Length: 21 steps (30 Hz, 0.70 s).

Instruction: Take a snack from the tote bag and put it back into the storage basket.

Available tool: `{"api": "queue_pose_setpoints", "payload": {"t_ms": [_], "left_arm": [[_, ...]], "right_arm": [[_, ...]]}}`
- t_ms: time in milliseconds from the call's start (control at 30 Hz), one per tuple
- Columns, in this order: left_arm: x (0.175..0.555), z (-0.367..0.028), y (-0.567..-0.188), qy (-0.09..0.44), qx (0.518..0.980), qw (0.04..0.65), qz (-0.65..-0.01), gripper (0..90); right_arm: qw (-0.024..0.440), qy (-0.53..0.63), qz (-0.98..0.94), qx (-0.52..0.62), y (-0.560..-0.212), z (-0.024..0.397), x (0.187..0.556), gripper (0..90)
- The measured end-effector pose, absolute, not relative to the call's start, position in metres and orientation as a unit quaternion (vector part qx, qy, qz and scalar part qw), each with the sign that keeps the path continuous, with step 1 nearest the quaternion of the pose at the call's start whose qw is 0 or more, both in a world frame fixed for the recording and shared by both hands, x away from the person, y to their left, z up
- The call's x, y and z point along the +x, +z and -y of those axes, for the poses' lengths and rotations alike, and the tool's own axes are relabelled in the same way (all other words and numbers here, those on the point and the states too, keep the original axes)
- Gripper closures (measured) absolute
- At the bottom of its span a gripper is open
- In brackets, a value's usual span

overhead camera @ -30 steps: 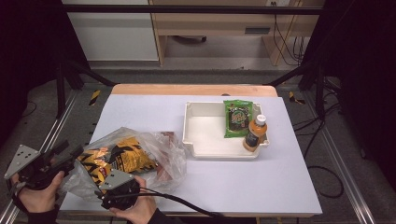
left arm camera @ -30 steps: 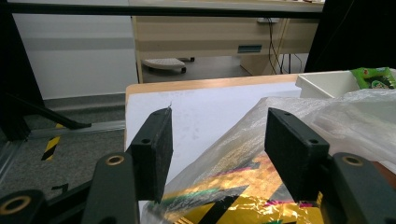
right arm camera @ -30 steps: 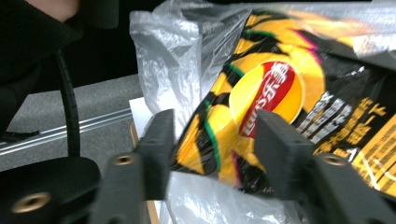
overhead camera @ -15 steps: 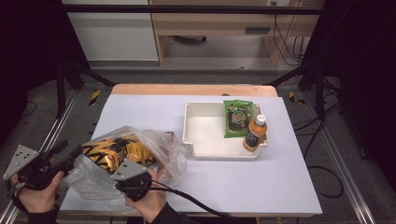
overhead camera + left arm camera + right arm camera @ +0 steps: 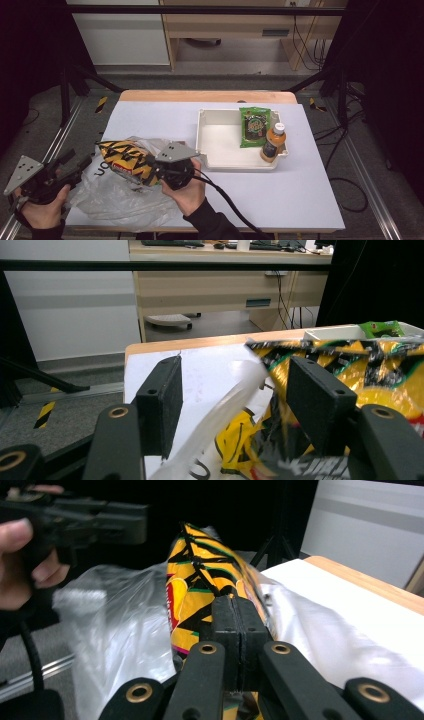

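White tabletop, lower left of the high view: the right gripper (image 5: 150, 167), jaws clamped together, pinches one yellow-and-black chip bag (image 5: 125, 159) above one clear plastic bag (image 5: 117, 202). Beside them, the left gripper (image 5: 80, 162) holds a strip of that plastic between its parted jaws. One white tray (image 5: 220, 142) holds one green packet (image 5: 254, 127) and one juice bottle (image 5: 274, 143).

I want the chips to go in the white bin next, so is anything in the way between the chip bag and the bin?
Nothing visible stands between. The chip bag, pinched by the right gripper, is partly out of the clear plastic bag, and bare table lies toward the white bin, whose left half is free.
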State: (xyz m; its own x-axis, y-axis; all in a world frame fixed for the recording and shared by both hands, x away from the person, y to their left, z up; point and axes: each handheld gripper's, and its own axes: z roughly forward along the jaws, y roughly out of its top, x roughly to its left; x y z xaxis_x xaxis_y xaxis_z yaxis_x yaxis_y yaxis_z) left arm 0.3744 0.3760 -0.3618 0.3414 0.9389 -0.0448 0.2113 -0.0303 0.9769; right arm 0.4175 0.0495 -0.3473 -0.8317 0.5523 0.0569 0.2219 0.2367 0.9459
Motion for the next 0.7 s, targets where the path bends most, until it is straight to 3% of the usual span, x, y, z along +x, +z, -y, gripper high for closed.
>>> {"api": "queue_pose_setpoints", "payload": {"t_ms": [367,500,700], "left_arm": [[0.379,-0.375,-0.366,0.340,0.636,0.518,-0.460,39.2],[0.382,-0.369,-0.370,0.334,0.647,0.511,-0.457,40.2],[0.385,-0.364,-0.373,0.332,0.659,0.501,-0.453,42.6]], "right_arm": [[0.202,0.539,-0.758,0.307,-0.361,-0.040,0.461,86.5],[0.201,0.543,-0.753,0.313,-0.363,-0.037,0.463,79.4],[0.198,0.559,-0.747,0.299,-0.367,-0.042,0.461,59.4]]}}
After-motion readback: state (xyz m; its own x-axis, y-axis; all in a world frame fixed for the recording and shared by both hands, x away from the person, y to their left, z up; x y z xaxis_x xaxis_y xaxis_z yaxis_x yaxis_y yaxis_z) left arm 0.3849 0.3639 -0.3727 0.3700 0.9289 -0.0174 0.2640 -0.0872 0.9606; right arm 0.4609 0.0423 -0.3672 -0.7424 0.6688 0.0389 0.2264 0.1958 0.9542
